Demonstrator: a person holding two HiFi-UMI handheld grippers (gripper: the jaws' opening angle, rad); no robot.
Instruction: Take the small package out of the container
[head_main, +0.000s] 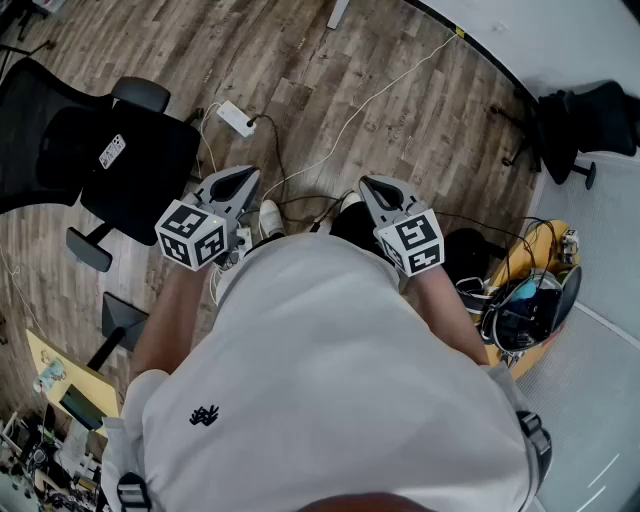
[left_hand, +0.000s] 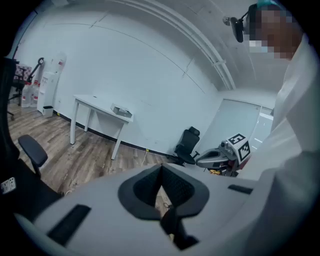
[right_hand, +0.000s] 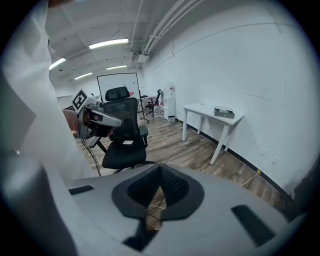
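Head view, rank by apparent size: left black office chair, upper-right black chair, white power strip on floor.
1. Left black office chair, largest
2. Upper-right black chair
3. White power strip, smallest

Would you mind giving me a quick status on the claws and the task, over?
Left claw shut, empty. Right claw shut, empty. Nothing to pick in sight; small box on white table, possibly the container. Black chair at left.
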